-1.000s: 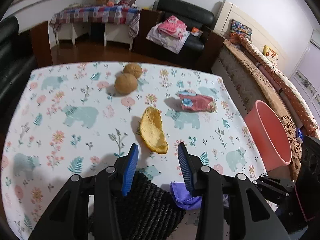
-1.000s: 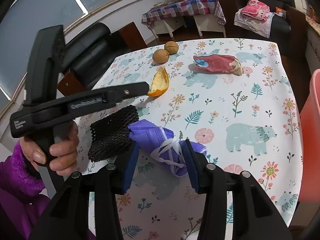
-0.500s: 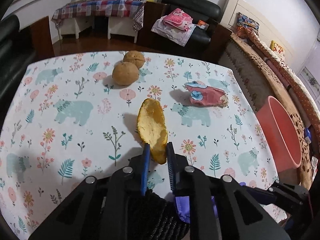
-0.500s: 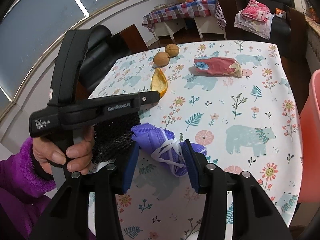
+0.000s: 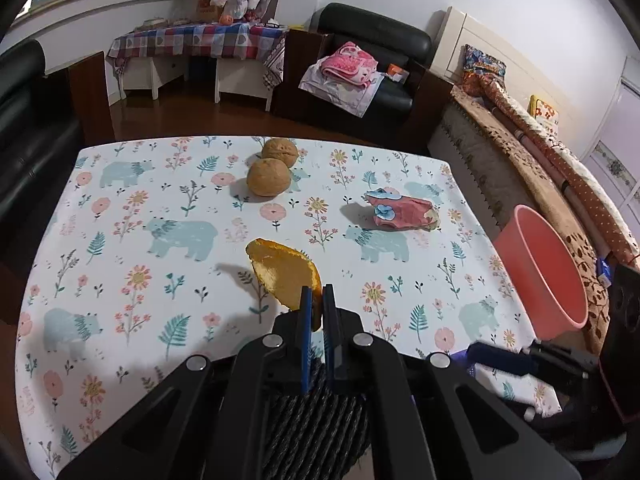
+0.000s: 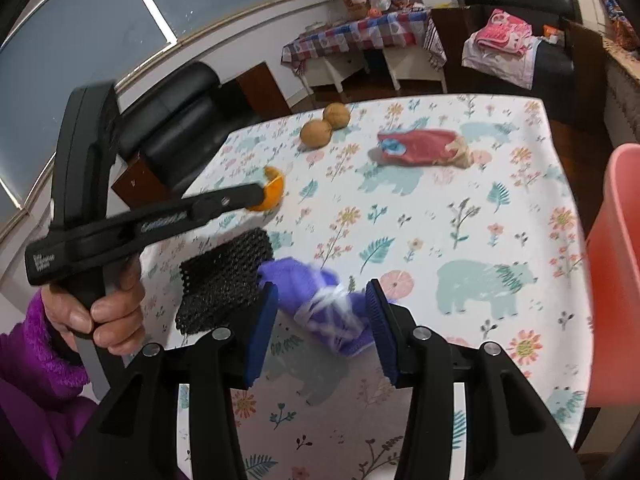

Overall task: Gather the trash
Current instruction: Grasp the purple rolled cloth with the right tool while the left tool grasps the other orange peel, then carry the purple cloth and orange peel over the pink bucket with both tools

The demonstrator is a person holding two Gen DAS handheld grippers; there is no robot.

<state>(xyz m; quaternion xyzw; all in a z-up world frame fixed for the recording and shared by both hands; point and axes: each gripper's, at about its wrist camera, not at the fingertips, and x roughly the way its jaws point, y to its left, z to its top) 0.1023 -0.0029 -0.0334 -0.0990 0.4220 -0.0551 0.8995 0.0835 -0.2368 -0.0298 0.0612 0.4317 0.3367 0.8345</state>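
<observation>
My left gripper (image 5: 316, 292) is shut on the near end of an orange peel (image 5: 280, 272), which tilts up off the flowered tablecloth (image 5: 160, 200). The right wrist view shows that left gripper (image 6: 256, 196) from the side, with the peel (image 6: 274, 192) at its tip and a hand around its handle. My right gripper (image 6: 320, 308) is shut on a crumpled purple face mask (image 6: 316, 296) with white loops, held just above the table. Other trash lies further off: a black mesh pad (image 6: 224, 280), two walnuts (image 5: 268, 178), and a red wrapper (image 5: 404, 212).
A pink bucket (image 5: 544, 276) stands beside the table's right edge, also close on the right in the right wrist view (image 6: 616, 264). Black sofas, a checked side table and a patterned bench surround the table. A purple sleeve (image 6: 36, 360) is at lower left.
The left jaws went from wide open to shut on the orange peel, and the peel rose off the cloth at an angle. The right gripper kept still with the mask.
</observation>
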